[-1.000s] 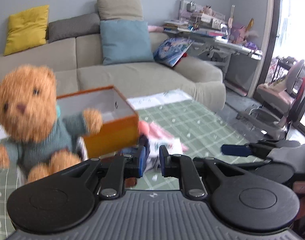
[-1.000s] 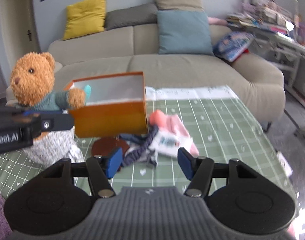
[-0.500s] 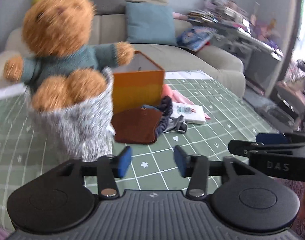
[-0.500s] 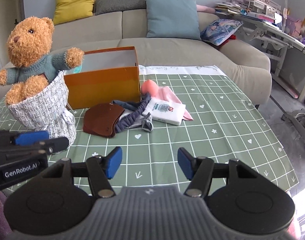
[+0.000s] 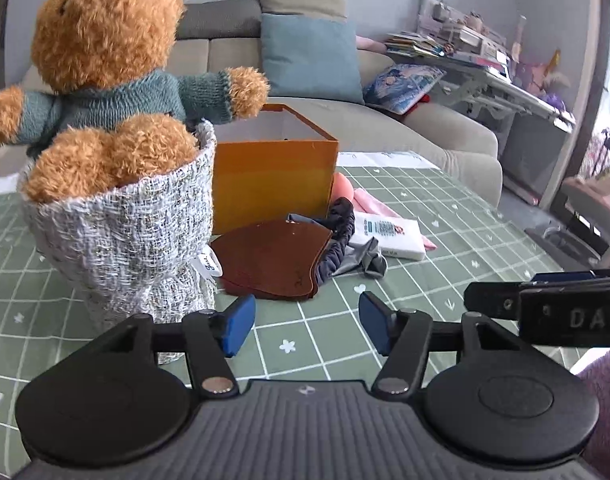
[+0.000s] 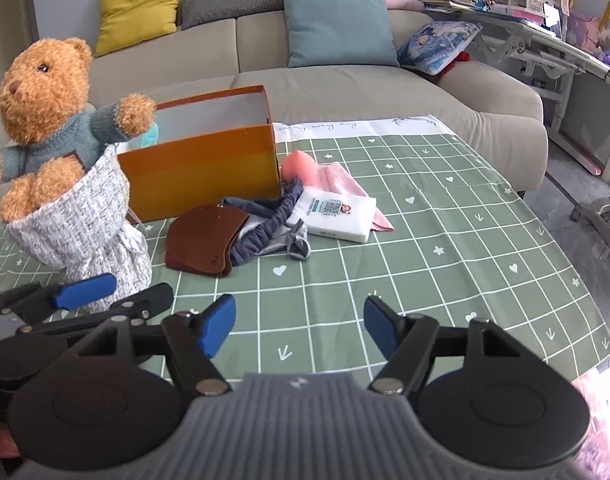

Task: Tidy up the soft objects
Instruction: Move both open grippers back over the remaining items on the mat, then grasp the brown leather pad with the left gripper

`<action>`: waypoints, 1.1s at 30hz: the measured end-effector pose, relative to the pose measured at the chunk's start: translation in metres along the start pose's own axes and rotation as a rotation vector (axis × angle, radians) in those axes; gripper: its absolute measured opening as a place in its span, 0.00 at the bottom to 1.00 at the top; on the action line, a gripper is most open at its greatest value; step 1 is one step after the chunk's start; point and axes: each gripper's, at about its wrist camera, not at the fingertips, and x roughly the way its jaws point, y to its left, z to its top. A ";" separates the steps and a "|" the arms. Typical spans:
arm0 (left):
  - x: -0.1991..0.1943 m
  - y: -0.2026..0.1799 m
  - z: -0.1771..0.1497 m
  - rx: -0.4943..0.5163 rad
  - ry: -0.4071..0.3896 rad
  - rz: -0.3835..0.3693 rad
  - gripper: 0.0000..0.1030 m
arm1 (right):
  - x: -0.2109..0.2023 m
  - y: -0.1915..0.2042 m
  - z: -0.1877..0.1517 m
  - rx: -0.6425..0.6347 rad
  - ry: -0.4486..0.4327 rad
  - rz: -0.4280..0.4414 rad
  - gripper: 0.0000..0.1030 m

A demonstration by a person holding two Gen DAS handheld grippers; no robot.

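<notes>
Change since earlier frame: left gripper [image 5: 305, 326], then nearly shut beside the teddy bear [image 5: 105, 80], now sits lower with its jaws opening and nothing between them; the bear stands free in its pouch.
Right gripper [image 6: 299, 326]: jaws opening, only bare tablecloth [image 6: 445, 280] between the blue pads.
Teddy bear: brown plush in a teal knit sweater, seated upright in a white woven fabric pouch [image 5: 125, 232] at the near left of the table.
Orange box [image 6: 201, 160]: open-topped, just right of and behind the pouch; a teal item inside is mostly hidden by the bear's arm.
Pile in front of box: brown leather piece [image 5: 273, 260] nearest, a navy gathered band [image 6: 265, 228] and grey cloth [image 6: 297, 242] against its right edge.
Tissue pack [image 6: 337, 214]: white, right of the band, lying on pink fabric [image 6: 345, 184]; printed code on top, text too small to read.
Peach ball [image 6: 299, 166]: beside the box's right corner, touching the pink fabric.
Hidden: pouch tag [image 5: 209, 266] shows script, cut off and not legible.
Writing: "DAS" on the right gripper's arm in the left wrist view.
Background: beige sofa [image 6: 365, 80] with yellow, grey, tan and blue cushions; cluttered desk at far right.
</notes>
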 end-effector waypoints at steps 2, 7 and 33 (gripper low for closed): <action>0.007 0.002 0.002 -0.025 -0.001 -0.002 0.69 | 0.003 -0.002 0.007 0.007 -0.009 -0.002 0.74; 0.020 0.002 0.009 -0.033 -0.004 0.003 0.69 | 0.022 -0.008 0.023 0.021 -0.040 -0.027 0.79; 0.109 -0.025 0.012 0.183 0.036 0.169 0.57 | 0.090 -0.028 0.025 0.065 0.005 -0.039 0.70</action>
